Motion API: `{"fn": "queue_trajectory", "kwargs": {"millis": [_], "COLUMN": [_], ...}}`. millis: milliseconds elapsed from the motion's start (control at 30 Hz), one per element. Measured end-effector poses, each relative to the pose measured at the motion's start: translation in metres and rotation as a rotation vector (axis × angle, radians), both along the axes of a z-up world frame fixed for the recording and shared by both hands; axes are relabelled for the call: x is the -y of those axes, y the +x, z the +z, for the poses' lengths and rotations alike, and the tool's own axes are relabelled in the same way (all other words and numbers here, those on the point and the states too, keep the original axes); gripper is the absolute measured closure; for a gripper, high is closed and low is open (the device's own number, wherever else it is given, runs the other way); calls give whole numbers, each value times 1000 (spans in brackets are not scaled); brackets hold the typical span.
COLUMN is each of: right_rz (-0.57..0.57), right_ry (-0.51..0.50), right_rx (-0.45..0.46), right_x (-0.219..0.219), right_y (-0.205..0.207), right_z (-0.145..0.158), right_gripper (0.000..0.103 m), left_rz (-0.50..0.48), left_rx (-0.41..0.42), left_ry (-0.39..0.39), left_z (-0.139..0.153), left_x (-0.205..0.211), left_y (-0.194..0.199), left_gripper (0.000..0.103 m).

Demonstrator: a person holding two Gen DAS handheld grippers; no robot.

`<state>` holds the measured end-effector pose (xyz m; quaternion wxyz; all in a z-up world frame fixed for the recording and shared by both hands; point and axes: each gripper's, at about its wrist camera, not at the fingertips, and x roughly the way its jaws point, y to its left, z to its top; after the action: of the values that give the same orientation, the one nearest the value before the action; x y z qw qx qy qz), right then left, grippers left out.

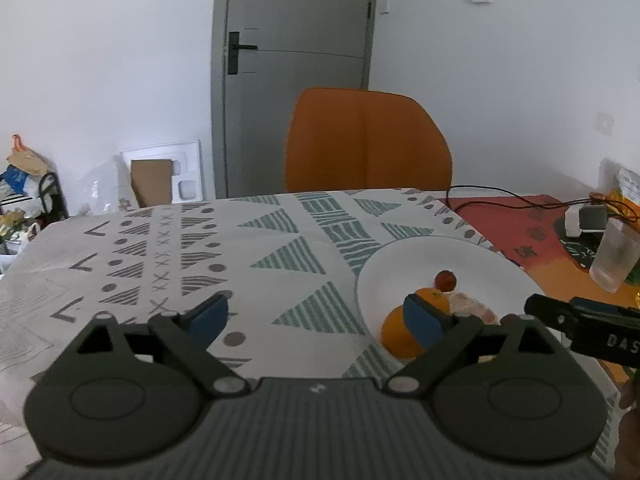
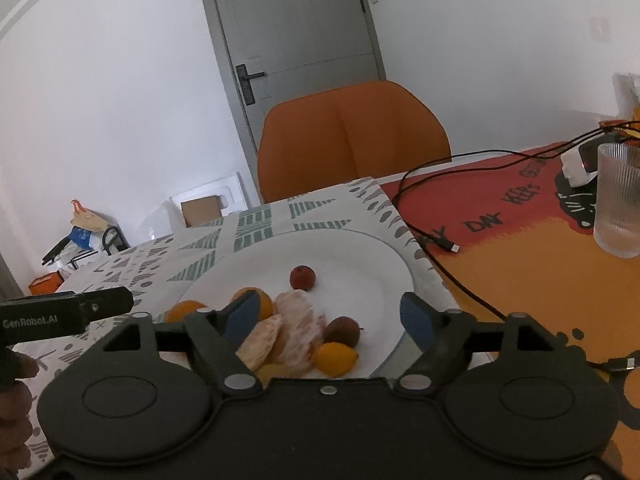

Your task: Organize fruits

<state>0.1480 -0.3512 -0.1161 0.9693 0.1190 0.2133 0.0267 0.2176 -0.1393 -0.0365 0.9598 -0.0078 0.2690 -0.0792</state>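
Big patterned tablecloth (image 1: 248,248) covers the table, orange chair (image 2: 352,140) at the far side. White plate (image 2: 360,256) sits near its right edge, all the fruit on it: two oranges (image 2: 256,300) at the left, peeled segments (image 2: 296,320) in the middle, a small red fruit (image 2: 302,277) farther back, a yellow one (image 2: 335,359) nearest. Left gripper (image 1: 316,316) gapes wide, nothing between its pads; right gripper (image 2: 328,320) spread wide over the pile, gripping nothing. Ribbed glass (image 2: 618,200) far right.
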Motion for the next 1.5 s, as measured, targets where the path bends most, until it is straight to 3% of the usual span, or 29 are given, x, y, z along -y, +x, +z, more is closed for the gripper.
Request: {"fn": "queue_trajectory", "kwargs": {"millis": [100, 300, 1233, 1500], "right_rz": [11, 40, 176, 161], "right_ry": [-8, -10, -5, 20], "right_rx": [3, 11, 28, 14], "right_x": [-5, -12, -51, -59], "right_y": [-6, -20, -79, -98], "right_z": [5, 13, 40, 51], "right_gripper": [10, 0, 0, 0], "left_rz": [21, 38, 216, 250], "left_rx": [2, 5, 22, 37], "left_ry": [10, -14, -6, 9], "left_z": [4, 13, 37, 40], "left_x": [-7, -22, -96, -113], "left_y": [-7, -24, -120, -149], "left_gripper": [8, 7, 2, 2]}}
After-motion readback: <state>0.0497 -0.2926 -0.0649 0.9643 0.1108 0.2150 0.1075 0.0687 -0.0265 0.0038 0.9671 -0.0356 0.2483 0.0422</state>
